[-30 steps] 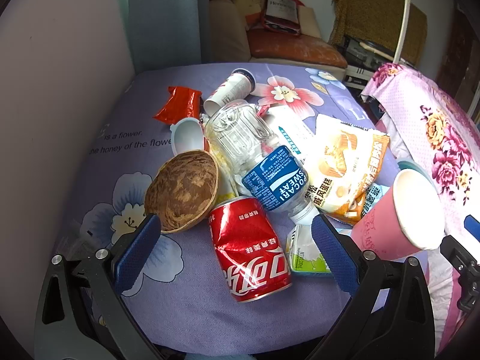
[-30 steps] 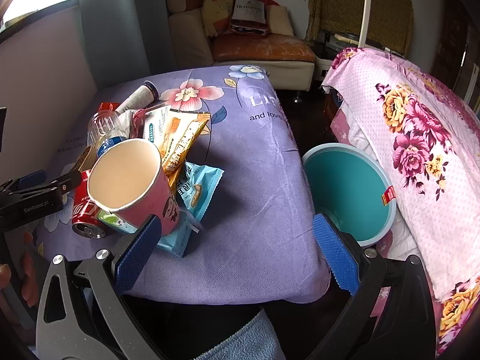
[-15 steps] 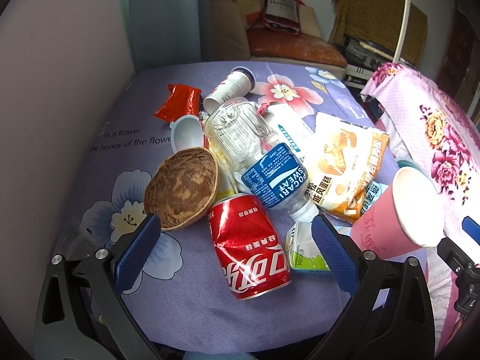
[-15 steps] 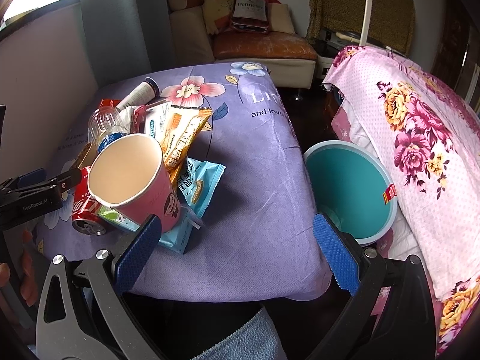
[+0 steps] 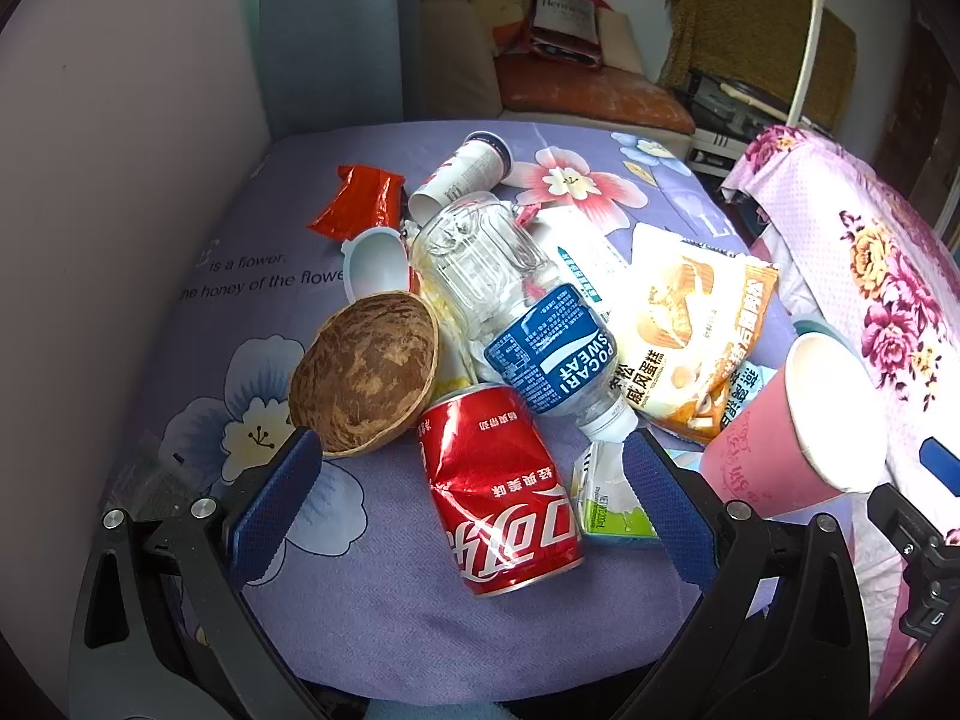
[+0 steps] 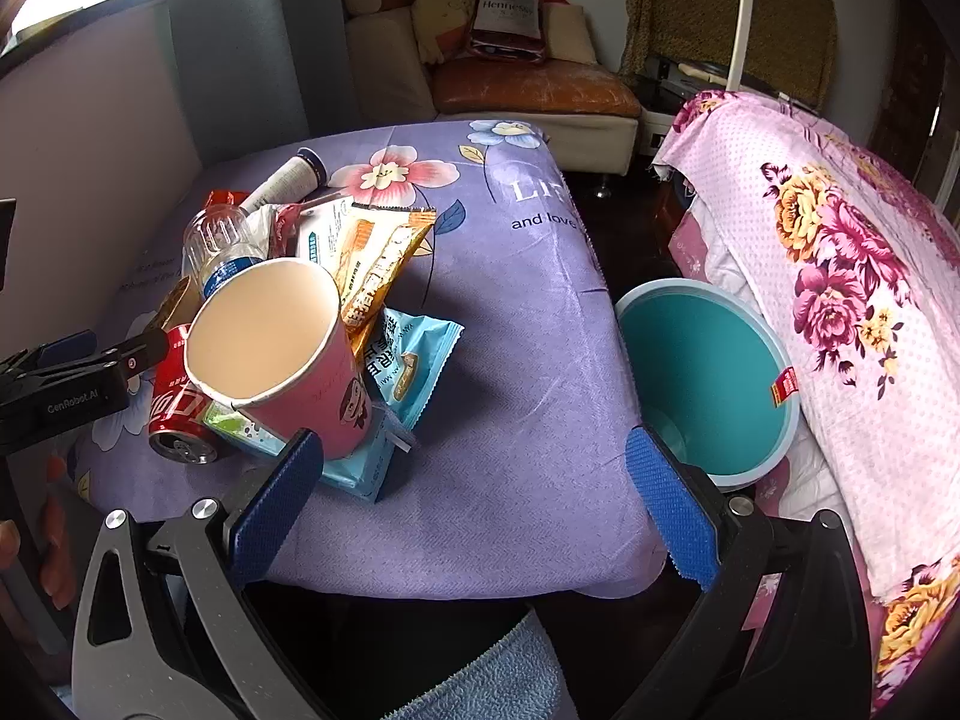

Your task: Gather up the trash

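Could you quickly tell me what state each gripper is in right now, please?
Left gripper: open, holding nothing, its fingers on either side of the red cola can.
Right gripper: open, holding nothing.

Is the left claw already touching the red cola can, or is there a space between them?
Apart. In the left wrist view the open left claw straddles the red cola can, with purple cloth visible between the can and each pad.

A sofa sits at the top centre of the right wrist frame — a bottle-printed cushion leans on it. A pink floral blanket fills the right side — a grey curtain hangs upper left.
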Available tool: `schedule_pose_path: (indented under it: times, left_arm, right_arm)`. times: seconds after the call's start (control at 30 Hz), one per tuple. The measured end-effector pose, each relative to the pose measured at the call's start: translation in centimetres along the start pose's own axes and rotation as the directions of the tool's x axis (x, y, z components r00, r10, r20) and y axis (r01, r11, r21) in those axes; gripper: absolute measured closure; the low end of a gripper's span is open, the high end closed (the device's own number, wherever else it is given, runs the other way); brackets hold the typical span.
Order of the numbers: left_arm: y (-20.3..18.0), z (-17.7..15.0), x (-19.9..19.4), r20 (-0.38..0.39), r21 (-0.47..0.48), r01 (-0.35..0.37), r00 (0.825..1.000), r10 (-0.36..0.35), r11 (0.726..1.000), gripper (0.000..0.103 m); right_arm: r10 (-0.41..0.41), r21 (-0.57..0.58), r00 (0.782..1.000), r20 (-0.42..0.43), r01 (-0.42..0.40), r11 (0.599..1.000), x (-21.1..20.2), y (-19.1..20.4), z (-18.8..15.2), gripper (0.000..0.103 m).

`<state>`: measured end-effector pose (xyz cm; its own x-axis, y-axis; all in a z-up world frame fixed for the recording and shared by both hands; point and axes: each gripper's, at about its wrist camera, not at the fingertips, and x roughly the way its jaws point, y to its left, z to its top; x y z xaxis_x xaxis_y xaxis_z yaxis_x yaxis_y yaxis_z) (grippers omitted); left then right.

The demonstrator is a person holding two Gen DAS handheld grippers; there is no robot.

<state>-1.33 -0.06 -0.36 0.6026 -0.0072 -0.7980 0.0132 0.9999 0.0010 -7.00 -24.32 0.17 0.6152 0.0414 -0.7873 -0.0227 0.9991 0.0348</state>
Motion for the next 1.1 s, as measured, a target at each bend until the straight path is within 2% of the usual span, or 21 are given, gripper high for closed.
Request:
schedule_pose_path:
  times: [0.67, 1.1]
  left_arm:
    - [0.0, -0.3, -0.4, -0.019, -0.007, 0.017, 1.0, -0.017, 1.0, 0.003]
    - [4.5, -1.5, 1.2, -0.11, -0.107, 0.05, 0.992, -0.062, 0.993, 0.003]
  right_arm:
    - [0.021, -0.05, 0.999, -0.024, -0.022, 0.998, -0.1, 2.2, 0.4, 0.006]
    - [0.078, -0.101, 0.996, -0.051, -0.083, 0.991, 1.7, 5.2, 1.8, 0.006]
